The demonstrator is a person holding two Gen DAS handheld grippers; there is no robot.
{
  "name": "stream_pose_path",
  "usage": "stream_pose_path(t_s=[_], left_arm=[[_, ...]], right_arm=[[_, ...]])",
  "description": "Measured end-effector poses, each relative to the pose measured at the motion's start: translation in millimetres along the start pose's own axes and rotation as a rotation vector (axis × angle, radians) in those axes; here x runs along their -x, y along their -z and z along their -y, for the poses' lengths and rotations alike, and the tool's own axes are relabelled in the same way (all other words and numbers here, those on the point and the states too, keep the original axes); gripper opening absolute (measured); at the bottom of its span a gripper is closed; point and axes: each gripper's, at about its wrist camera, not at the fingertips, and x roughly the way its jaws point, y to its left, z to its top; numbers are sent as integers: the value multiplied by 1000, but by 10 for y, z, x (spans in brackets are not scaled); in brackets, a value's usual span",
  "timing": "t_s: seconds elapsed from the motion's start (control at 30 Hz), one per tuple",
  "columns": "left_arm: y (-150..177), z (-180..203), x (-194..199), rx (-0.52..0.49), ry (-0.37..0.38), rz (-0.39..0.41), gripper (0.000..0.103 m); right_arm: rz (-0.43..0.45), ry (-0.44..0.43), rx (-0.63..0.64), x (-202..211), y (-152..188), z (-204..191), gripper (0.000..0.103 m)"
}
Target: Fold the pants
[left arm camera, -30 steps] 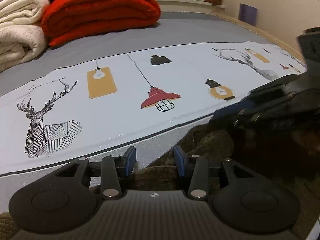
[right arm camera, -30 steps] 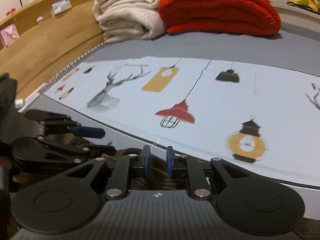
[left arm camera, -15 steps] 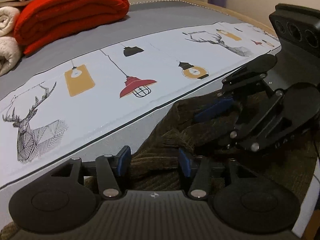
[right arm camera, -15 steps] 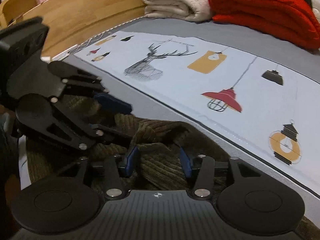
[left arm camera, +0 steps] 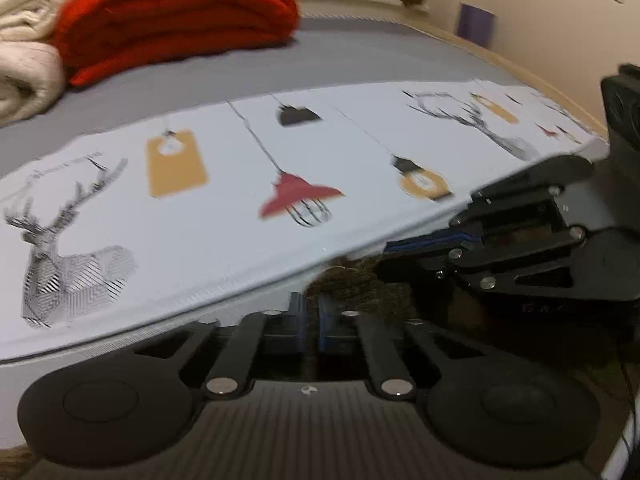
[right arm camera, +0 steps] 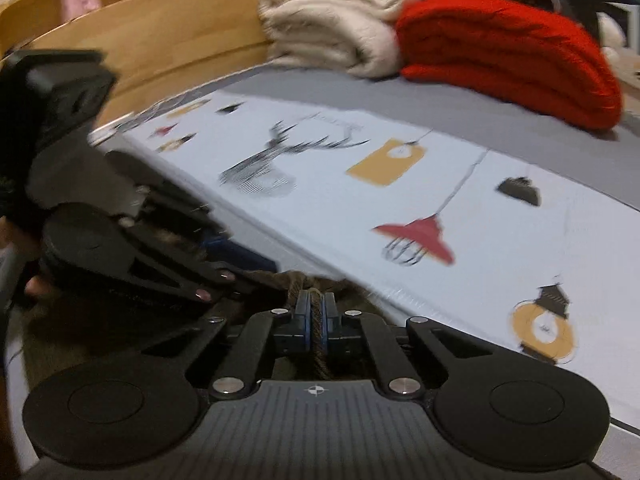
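Observation:
The dark brown corduroy pants (left arm camera: 360, 284) lie bunched at the near edge of the bed, below the printed sheet. My left gripper (left arm camera: 312, 320) has its blue pads nearly together with dark fabric between them, though motion blur hides the contact. My right gripper (right arm camera: 316, 312) is shut on a ridge of the brown pants (right arm camera: 318, 344), which runs up between its pads. The right gripper also shows in the left wrist view (left arm camera: 424, 244) on the right, close by. The left gripper shows in the right wrist view (right arm camera: 240, 256) on the left.
A white sheet printed with deer and lamps (left arm camera: 280, 184) covers the grey bed (left arm camera: 320, 60). A folded red blanket (left arm camera: 176, 12) and cream blankets (left arm camera: 24, 52) are stacked at the back. A wooden bed frame (right arm camera: 140, 40) runs along the left side.
Both grippers were open over the pants half a second ago and have now closed on the fabric. Both views have tilted up and are blurred by motion.

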Motion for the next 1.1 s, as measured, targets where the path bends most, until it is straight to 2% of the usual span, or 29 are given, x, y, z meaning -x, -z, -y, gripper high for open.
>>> stream_pose_path(t_s=[0.2,0.33,0.37,0.4,0.43,0.47,0.5,0.53,0.57,0.63,0.7,0.77,0.8,0.83,0.93,1.0,1.07,1.1], left_arm=[[-38,-65,-261,29,-114,-6,1],[-88,-174,-249,87,-85,-32,3],[-101,-182,-193,96,-73,-33,8],[-105,-189,-102,103,-68,-34,12],[-98,-179,-21,95,-72,-35,22],[-84,-166,57,84,-87,-37,41],[-55,-159,143,85,-101,-34,55],[-16,-149,208,94,-107,-35,79],[36,-141,254,103,-112,-32,88],[165,-91,257,87,-126,-45,88],[309,-22,135,21,-163,-73,88],[424,1,128,-6,-196,-31,94],[426,12,168,10,-216,-39,94],[414,22,223,22,-219,-52,94],[465,79,488,38,-246,-24,97],[613,97,633,81,-268,-28,97],[801,87,688,125,-283,-76,97],[904,86,721,126,-296,-97,97]], right_arm=[[8,149,-9,-353,68,-4,4],[6,153,-77,-372,70,121,5],[8,154,-98,-312,43,150,6],[12,160,-120,-220,10,179,12],[11,163,-137,-106,-14,206,15],[14,149,-141,13,-17,222,22],[21,139,-131,157,-3,225,28],[19,140,-115,275,20,219,30],[-2,131,-97,348,52,209,32],[-78,114,-86,360,171,204,32],[-116,144,-76,247,366,203,33],[-71,165,15,211,486,127,34],[-83,175,45,228,465,89,34],[-99,189,37,273,415,66,34],[-108,217,-101,569,370,31,48],[-152,231,-140,749,521,-53,56],[-227,287,-150,812,762,-131,60],[-235,309,-143,853,891,-151,60]])
